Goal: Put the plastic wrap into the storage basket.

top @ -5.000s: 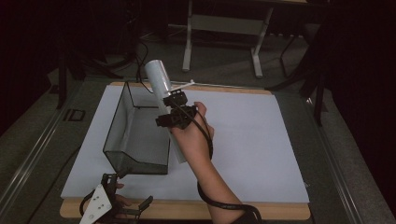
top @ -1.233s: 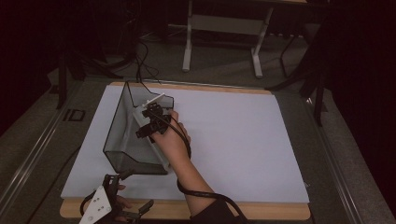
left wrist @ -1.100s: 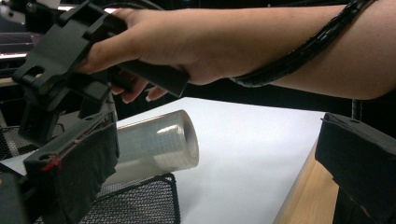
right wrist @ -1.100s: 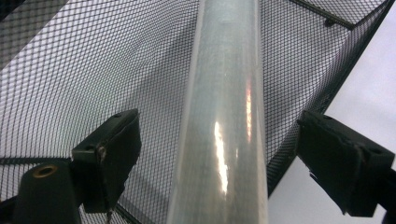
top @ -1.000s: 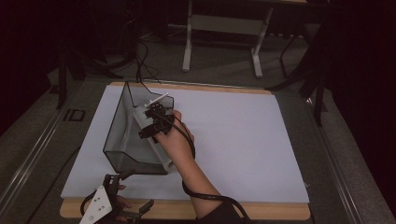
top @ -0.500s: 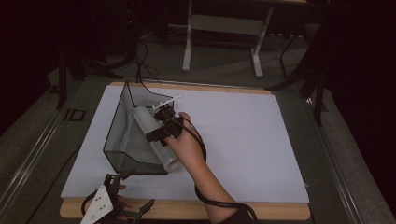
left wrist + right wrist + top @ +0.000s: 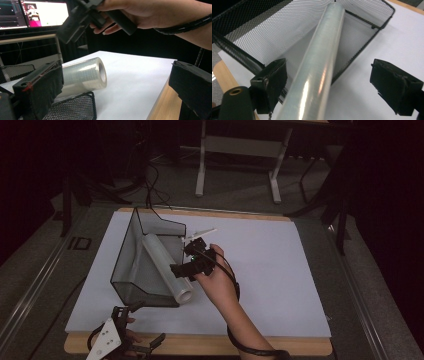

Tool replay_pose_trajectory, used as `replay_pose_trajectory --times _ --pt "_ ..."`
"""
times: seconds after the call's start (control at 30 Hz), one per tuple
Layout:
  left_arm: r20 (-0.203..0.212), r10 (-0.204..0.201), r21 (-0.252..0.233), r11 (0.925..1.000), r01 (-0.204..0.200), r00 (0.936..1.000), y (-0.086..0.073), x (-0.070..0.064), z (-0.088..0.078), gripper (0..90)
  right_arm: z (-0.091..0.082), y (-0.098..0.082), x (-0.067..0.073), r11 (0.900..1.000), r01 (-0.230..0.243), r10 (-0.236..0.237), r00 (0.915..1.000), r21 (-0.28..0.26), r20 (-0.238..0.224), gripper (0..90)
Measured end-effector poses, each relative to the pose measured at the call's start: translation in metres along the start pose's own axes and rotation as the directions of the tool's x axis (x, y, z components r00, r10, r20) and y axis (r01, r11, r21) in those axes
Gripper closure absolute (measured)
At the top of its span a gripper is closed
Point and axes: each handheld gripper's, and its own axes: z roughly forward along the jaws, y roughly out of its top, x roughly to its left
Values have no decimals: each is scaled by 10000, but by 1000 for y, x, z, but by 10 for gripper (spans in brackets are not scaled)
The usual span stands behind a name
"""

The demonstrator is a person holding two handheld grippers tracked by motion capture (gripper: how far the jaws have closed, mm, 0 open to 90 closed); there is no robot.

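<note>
A long clear roll of film (image 7: 162,265) lies slanted in the black mesh basket (image 7: 131,245), its near end poking out over the low front edge. My right gripper (image 7: 181,257) hovers just right of the roll, apart from it, jaws open. In the right gripper view the roll (image 7: 322,57) runs under the gap between the jaws of the right gripper (image 7: 332,85), with the basket (image 7: 262,30) behind. My left gripper (image 7: 142,322) rests open at the table's front edge. Its own view looks between the open left gripper (image 7: 116,87) at the roll's end (image 7: 85,73).
A white sheet (image 7: 260,265) covers the wooden table (image 7: 210,345). Monitors (image 7: 37,12) glow behind in the left gripper view, where the right hand and its gripper (image 7: 75,22) hang overhead. A table frame (image 7: 240,150) stands on the floor beyond.
My right gripper has drawn back to the right and slightly up from the basket, leaving the roll lying in it. Five seconds ago it held the roll raised above the basket. The left gripper kept still.
</note>
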Motion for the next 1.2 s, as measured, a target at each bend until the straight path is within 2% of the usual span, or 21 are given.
replay_pose_trajectory --times 0.3,0.63,0.93,1.2 --pt "-7 24 18 10000 -24 10000 0 -1 1 0 -23 -25 -15 9991 46 -34 9996 -425 290 140" --pt "-15 22 17 10000 -22 10000 0 -1 1 0 -45 -63 -36 9968 -8 62 9977 -794 678 139" --pt "20 -2 55 10000 2 10000 -1 -1 2 0 -54 -97 -62 9961 -383 450 9954 -799 841 138" --pt "-3 -4 91 10000 4 10000 -1 -1 3 0 -59 -127 -81 9914 -574 684 9934 -1175 923 137"
